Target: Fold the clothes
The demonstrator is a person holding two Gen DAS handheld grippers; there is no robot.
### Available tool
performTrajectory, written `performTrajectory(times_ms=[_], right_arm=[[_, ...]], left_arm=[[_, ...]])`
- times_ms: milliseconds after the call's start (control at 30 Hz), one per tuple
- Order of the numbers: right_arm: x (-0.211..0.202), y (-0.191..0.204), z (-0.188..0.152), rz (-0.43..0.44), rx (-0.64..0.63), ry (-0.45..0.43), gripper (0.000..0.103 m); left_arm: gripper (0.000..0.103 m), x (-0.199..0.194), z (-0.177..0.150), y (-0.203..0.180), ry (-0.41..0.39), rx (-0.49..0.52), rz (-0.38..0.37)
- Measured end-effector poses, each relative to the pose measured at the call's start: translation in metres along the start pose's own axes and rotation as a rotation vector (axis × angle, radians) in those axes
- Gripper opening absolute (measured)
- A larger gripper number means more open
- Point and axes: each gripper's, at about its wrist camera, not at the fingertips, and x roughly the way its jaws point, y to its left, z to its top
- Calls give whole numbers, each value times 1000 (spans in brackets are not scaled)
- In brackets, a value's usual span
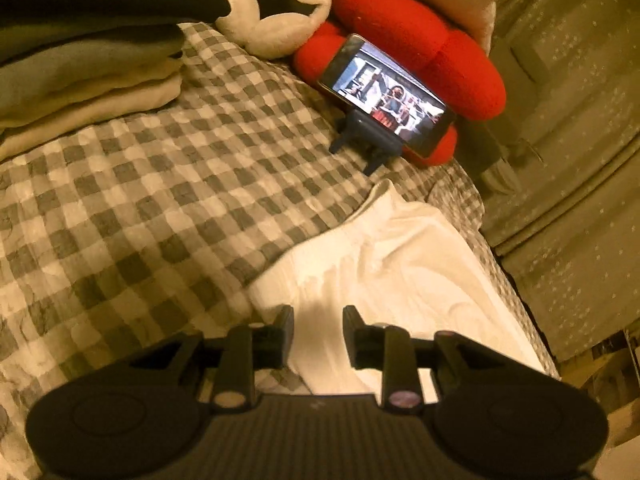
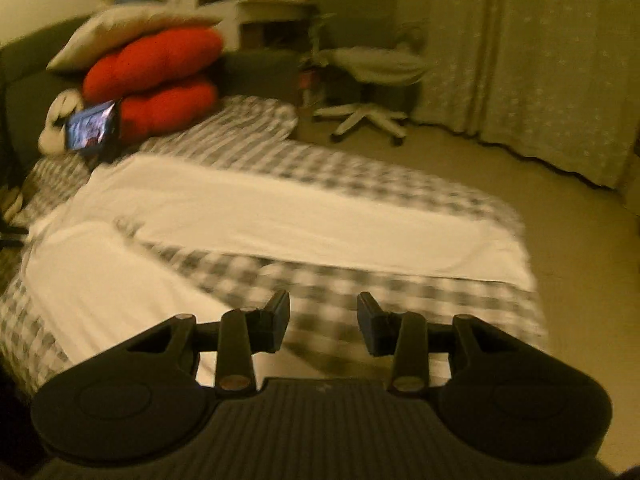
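Note:
A white garment [image 1: 392,264] lies on the grey checked bedspread [image 1: 140,200] near the bed's right edge. My left gripper [image 1: 318,328] hovers over its near end, open, with nothing between its fingers. In the right wrist view the same white garment [image 2: 280,216] looks like trousers, its two legs spread in a V across the bed. My right gripper [image 2: 323,316] is open above the checked cover between the two legs and holds nothing. That view is blurred by motion.
A stack of folded clothes [image 1: 80,68] sits at the far left of the bed. A phone on a stand [image 1: 384,96] leans against red cushions [image 1: 420,40]. Beyond the bed are an office chair [image 2: 368,80], curtains [image 2: 540,60] and open floor.

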Motion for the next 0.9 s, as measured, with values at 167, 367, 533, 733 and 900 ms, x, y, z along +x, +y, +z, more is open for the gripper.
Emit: performTrajectory(times_ms=[167, 367, 533, 733, 900], right_arm=[[-37, -46, -18, -34, 32, -20, 42], [-66, -72, -77, 28, 168, -15, 42], [-80, -80, -123, -9, 342, -72, 41], [-93, -87, -173, -92, 569, -162, 37], [-80, -94, -185, -72, 657, -161, 9]], left_arm=[[27, 13, -5, 2, 14, 15, 18], [25, 20, -8, -6, -15, 58, 28], [11, 19, -6, -1, -24, 53, 27], [1, 17, -7, 11, -28, 27, 11], [0, 15, -10, 6, -53, 47, 22]])
